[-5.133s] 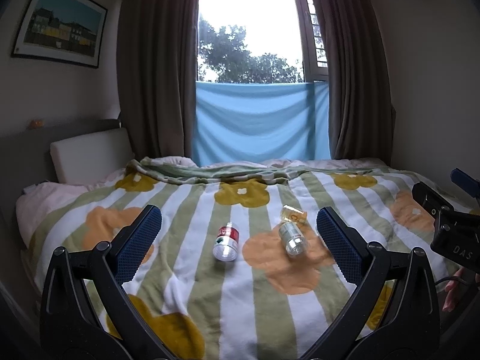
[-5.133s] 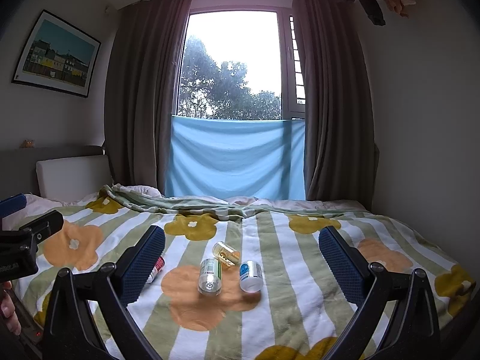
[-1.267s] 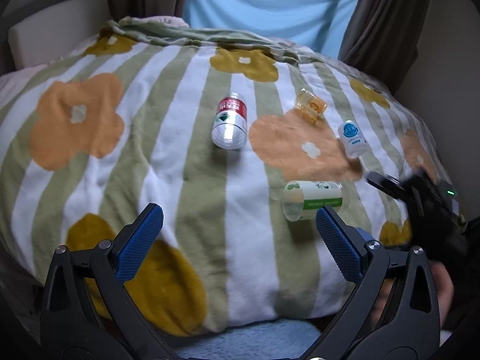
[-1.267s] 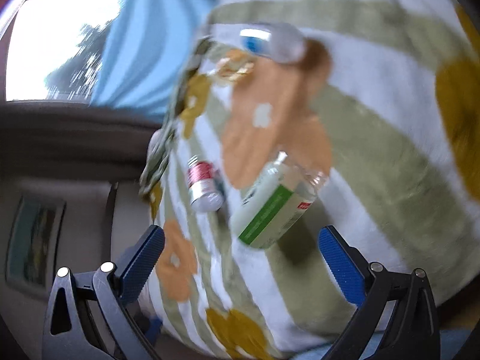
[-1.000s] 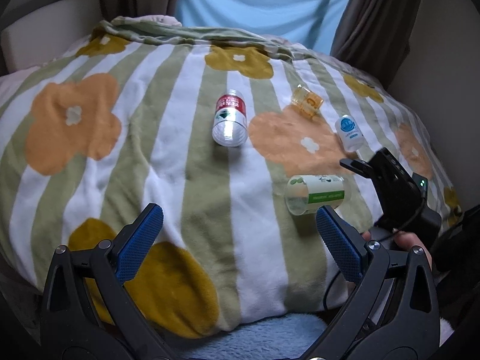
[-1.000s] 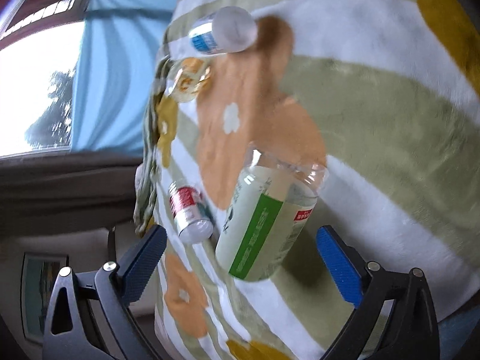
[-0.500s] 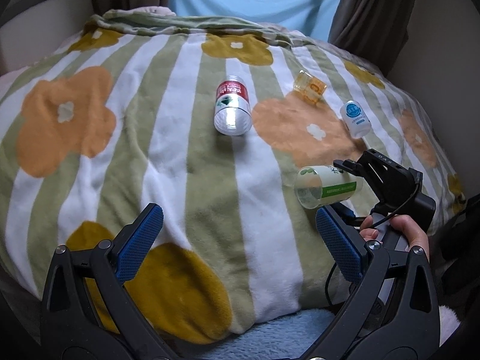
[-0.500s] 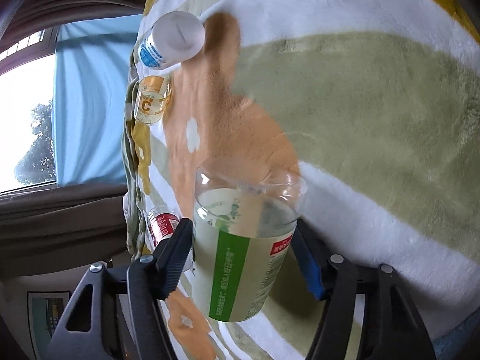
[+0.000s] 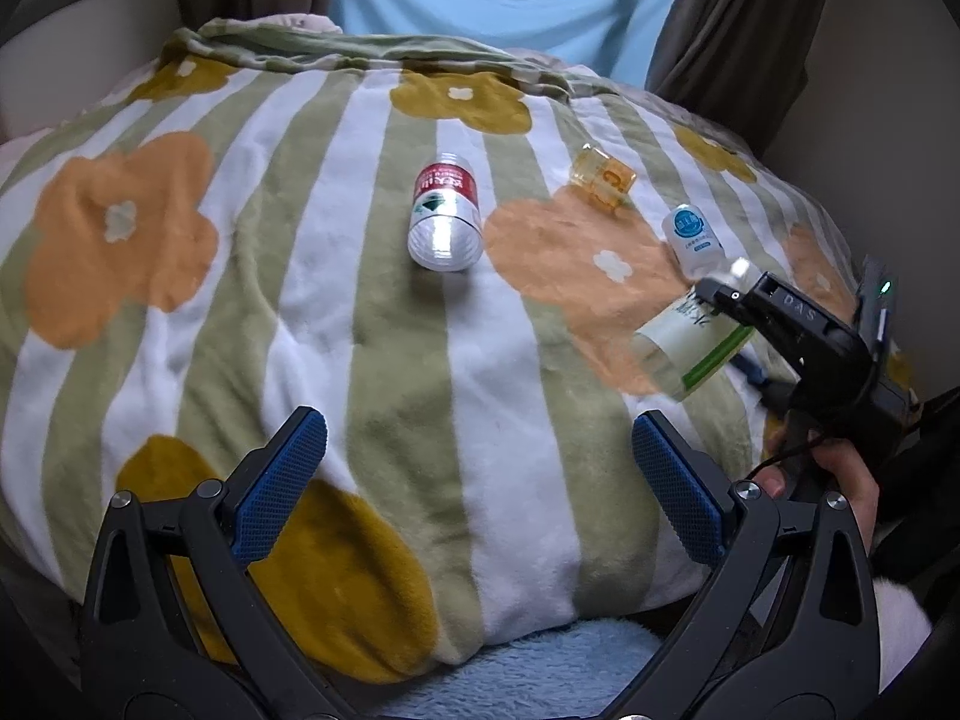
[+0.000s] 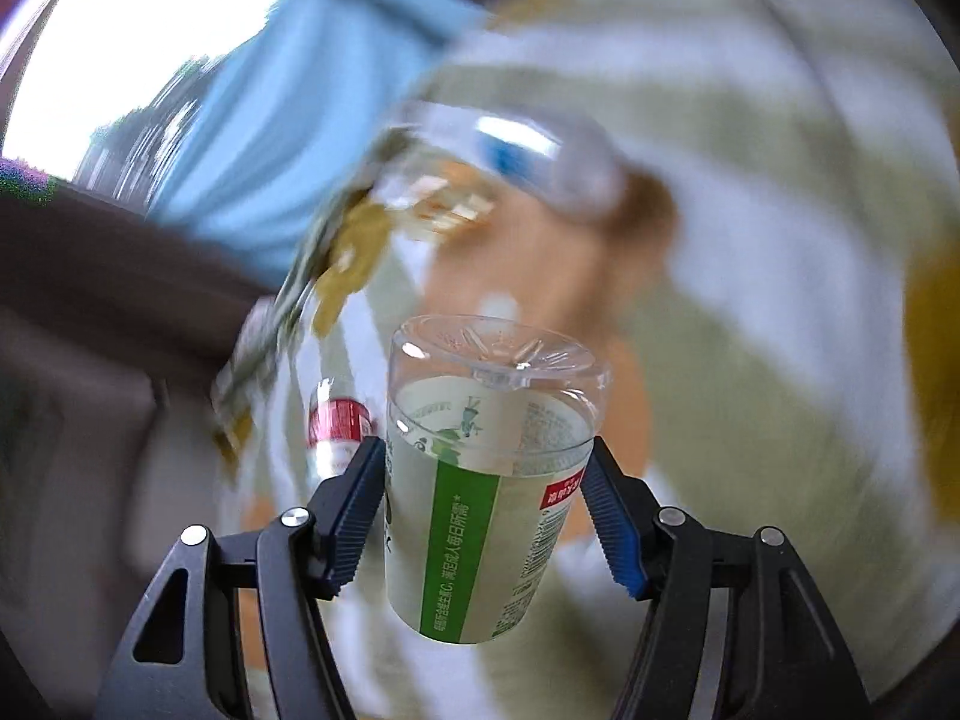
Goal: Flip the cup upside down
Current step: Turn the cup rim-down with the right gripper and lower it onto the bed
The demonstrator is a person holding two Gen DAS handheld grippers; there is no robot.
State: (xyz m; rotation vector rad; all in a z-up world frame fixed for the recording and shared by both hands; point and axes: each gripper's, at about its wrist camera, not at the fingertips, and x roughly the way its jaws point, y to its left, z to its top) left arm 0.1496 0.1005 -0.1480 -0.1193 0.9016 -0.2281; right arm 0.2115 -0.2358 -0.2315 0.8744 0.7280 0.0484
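Observation:
A clear plastic cup with a green-and-white label (image 10: 480,480) is clamped between the blue pads of my right gripper (image 10: 483,504), its closed base pointing away from the camera. In the left wrist view the same cup (image 9: 690,348) is tilted and lifted just off the striped blanket at the right, held by the right gripper (image 9: 738,330). My left gripper (image 9: 480,480) is open and empty, hovering over the near part of the bed.
On the flowered blanket (image 9: 360,330) lie a red-labelled cup (image 9: 445,213), a small amber cup (image 9: 603,177) and a blue-labelled white cup (image 9: 693,237). Curtains and a blue cloth are behind. A light blue rug (image 9: 540,672) lies below the bed edge.
My right gripper closed on the green-labelled cup and lifted it off the blanket, tilting it. The left gripper stayed open and barely moved.

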